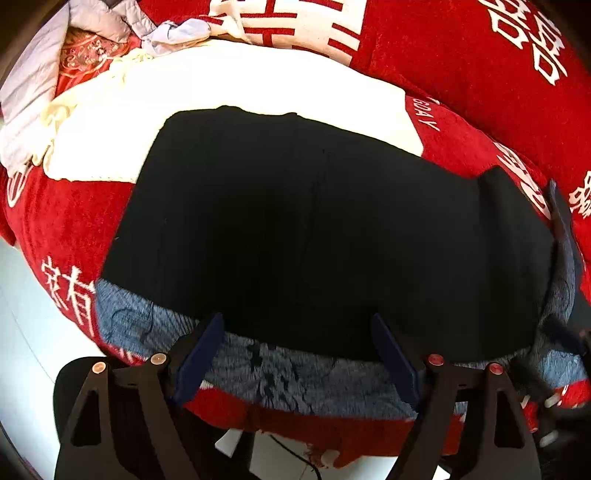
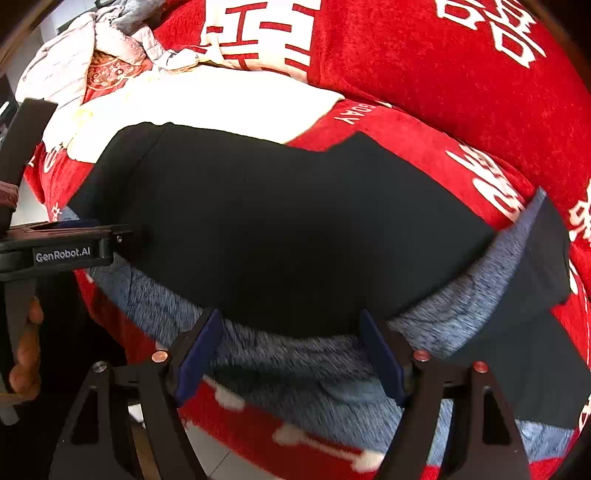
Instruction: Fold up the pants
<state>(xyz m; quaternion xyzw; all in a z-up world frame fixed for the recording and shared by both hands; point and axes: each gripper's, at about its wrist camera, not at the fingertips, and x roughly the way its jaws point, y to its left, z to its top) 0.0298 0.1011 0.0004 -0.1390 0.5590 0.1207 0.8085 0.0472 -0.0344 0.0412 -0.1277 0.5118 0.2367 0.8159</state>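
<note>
Black pants (image 1: 295, 229) with a grey-blue fleecy lining (image 1: 280, 373) lie spread on a red blanket; they also show in the right wrist view (image 2: 288, 236). The lining (image 2: 295, 362) shows along the near edge and at a turned-back flap on the right (image 2: 509, 258). My left gripper (image 1: 299, 354) is open, its blue pads either side of the near edge, holding nothing. My right gripper (image 2: 291, 350) is open over the lining at the near edge. The left gripper's body (image 2: 70, 251) shows at the left of the right wrist view.
The red blanket (image 1: 480, 74) with white characters covers the surface. A white cloth (image 1: 240, 88) lies behind the pants. Grey padded clothing (image 1: 99, 18) is heaped at the far left. Pale floor (image 1: 22, 332) lies below the near edge.
</note>
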